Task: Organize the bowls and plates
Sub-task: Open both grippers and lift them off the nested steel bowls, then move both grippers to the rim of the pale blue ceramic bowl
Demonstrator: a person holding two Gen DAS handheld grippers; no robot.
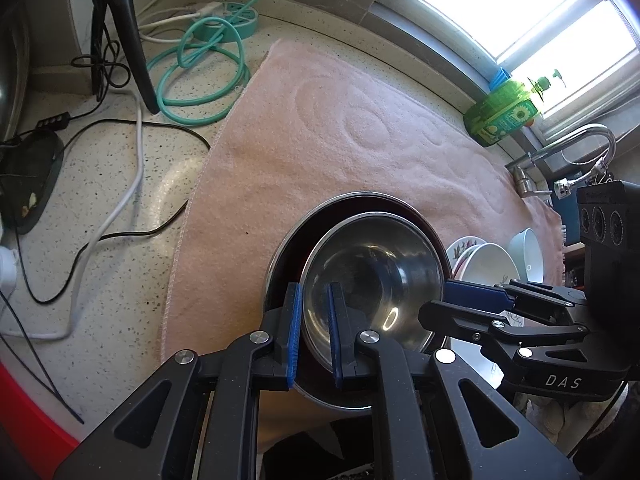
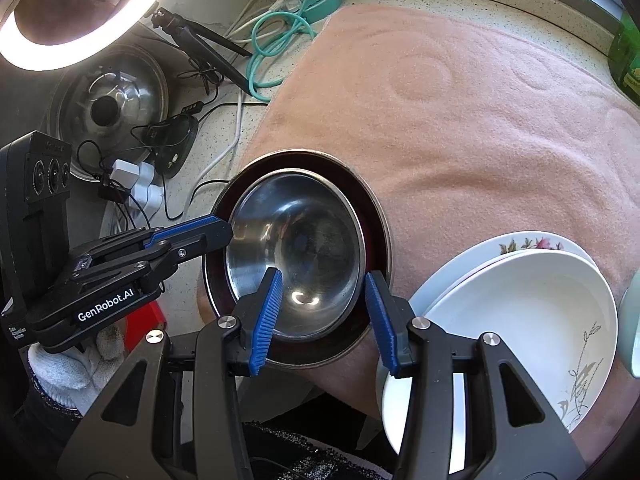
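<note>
A steel bowl (image 1: 376,276) (image 2: 296,252) sits inside a larger dark-lined steel bowl (image 1: 292,240) (image 2: 376,208) on a pink towel (image 1: 320,128) (image 2: 460,120). My left gripper (image 1: 314,328) straddles the inner bowl's near-left rim, its jaws close on the rim; in the right wrist view it (image 2: 224,228) reaches the bowl's left rim. My right gripper (image 2: 322,312) is open around the inner bowl's near right rim, one finger inside and one outside; in the left wrist view it (image 1: 444,300) is at the right rim. White flowered plates (image 2: 520,304) (image 1: 480,256) are stacked to the right.
A pale green bowl (image 1: 528,248) stands beyond the plates. A green soap bottle (image 1: 504,112) and a faucet (image 1: 576,148) are by the window. Teal hose (image 1: 200,76), cables (image 1: 120,200), a tripod leg (image 1: 132,40), a ring light (image 2: 80,12) and a steel pot (image 2: 108,100) crowd the counter's left.
</note>
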